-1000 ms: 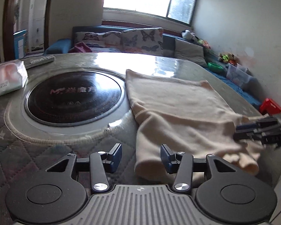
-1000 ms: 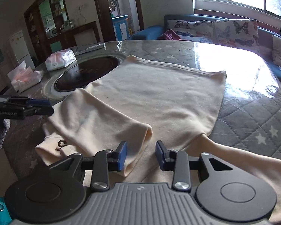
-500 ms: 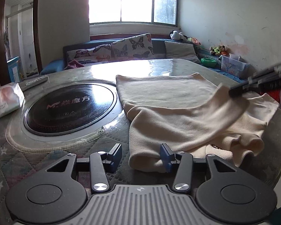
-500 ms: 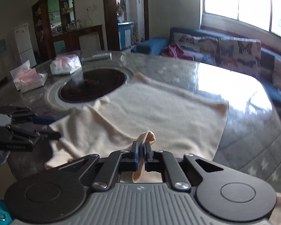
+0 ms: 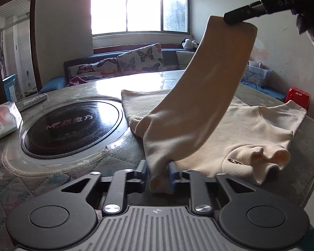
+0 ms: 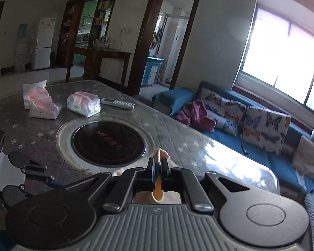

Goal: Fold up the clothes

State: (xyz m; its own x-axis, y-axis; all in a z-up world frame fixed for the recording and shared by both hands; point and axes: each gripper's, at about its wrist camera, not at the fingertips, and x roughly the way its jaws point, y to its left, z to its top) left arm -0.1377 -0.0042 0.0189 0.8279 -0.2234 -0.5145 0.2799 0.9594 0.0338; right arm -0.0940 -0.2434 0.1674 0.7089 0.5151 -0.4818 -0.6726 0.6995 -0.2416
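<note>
A cream shirt [image 5: 257, 125] lies flat on the quilted table [image 5: 52, 179], collar toward the right edge. One sleeve [image 5: 209, 79] rises steeply from the near edge to the upper right. My left gripper [image 5: 157, 172] is closing its jaws on the sleeve's lower end, with the cloth pinched between the blue pads. My right gripper [image 5: 230, 18] is shut on the sleeve's cuff and holds it high above the table. In the right wrist view, the right gripper [image 6: 158, 167] pinches a cream fold [image 6: 162, 153], and the left gripper [image 6: 50, 176] sits low at the left.
A round black hob [image 5: 73, 127] is set into the table left of the shirt. Tissue packs [image 6: 83, 103] and a remote [image 6: 117, 103] lie beyond it. A sofa with butterfly cushions [image 5: 136, 60] runs under the window. A red stool [image 5: 298, 96] stands past the table's right edge.
The right gripper shut on the sleeve's cuff and lifted it high, pulling the sleeve up off the shirt. The left gripper's jaws closed onto the sleeve's lower end at the near edge.
</note>
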